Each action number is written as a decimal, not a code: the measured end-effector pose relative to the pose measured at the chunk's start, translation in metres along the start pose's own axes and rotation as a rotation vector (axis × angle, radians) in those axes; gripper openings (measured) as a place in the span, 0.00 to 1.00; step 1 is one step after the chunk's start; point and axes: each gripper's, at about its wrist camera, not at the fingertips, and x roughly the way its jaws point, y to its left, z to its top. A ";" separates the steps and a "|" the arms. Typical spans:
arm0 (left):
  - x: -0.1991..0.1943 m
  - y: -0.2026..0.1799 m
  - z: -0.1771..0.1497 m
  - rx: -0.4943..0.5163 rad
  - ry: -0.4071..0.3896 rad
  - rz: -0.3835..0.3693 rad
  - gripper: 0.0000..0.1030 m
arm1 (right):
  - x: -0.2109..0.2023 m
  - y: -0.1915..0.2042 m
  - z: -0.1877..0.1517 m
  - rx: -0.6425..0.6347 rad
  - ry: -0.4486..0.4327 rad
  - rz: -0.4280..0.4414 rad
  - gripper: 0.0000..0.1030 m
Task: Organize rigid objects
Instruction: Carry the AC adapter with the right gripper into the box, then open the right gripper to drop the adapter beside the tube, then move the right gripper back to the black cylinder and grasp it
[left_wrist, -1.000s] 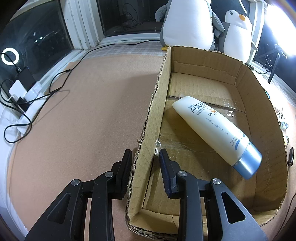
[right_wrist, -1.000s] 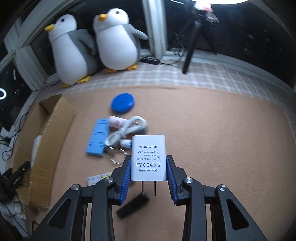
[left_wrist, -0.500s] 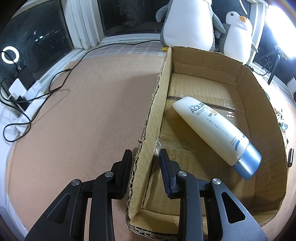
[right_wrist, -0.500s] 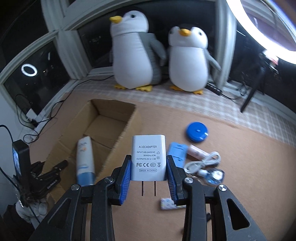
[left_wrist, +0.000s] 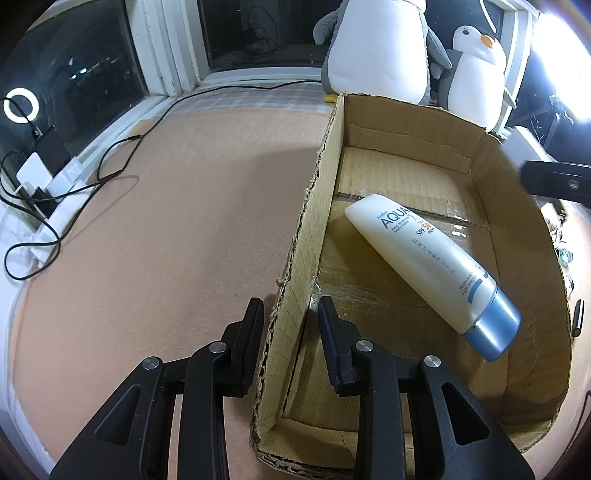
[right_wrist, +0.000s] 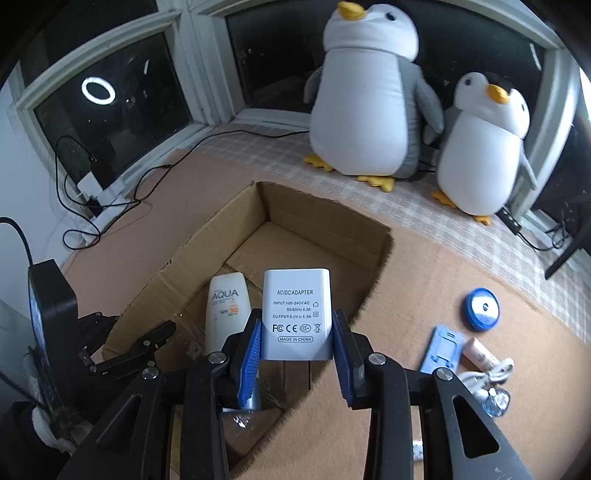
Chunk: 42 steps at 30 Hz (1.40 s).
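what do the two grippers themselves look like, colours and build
Both are matte black plastic frames with triangular cut-outs and round silver bolts at the joints. The left gripper has dark navy, nearly black finger pads. The right gripper has brighter blue ribbed pads. No cables or printed markings show on either, and no sleeve is clearly visible.

A tan, felt-like tabletop (right_wrist: 424, 295) carried everything. An open cardboard box (right_wrist: 325, 221) sat on it at about ten o'clock from the middle of the right wrist view. At three to four o'clock lay a round blue disc (right_wrist: 481, 308), a flat blue plastic piece (right_wrist: 443, 349), a pale pink tube (right_wrist: 480, 354) and a coiled white cable (right_wrist: 491, 374), the last three close together. At twelve to two o'clock, on a checked cloth strip (right_wrist: 480, 240) along the windows, stood a large plush penguin (right_wrist: 365, 96) and a small plush penguin (right_wrist: 484, 144). Black cords (left_wrist: 74, 192) trailed over the nine o'clock edge.
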 end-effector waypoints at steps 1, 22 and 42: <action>0.000 0.000 0.000 -0.001 0.000 -0.001 0.28 | 0.006 0.004 0.003 -0.013 0.006 -0.005 0.31; 0.001 0.002 -0.001 -0.002 0.000 -0.006 0.28 | 0.053 0.017 0.011 -0.079 0.090 -0.031 0.32; 0.001 0.003 0.000 0.002 -0.002 -0.004 0.28 | 0.029 0.015 0.009 -0.042 0.047 0.001 0.56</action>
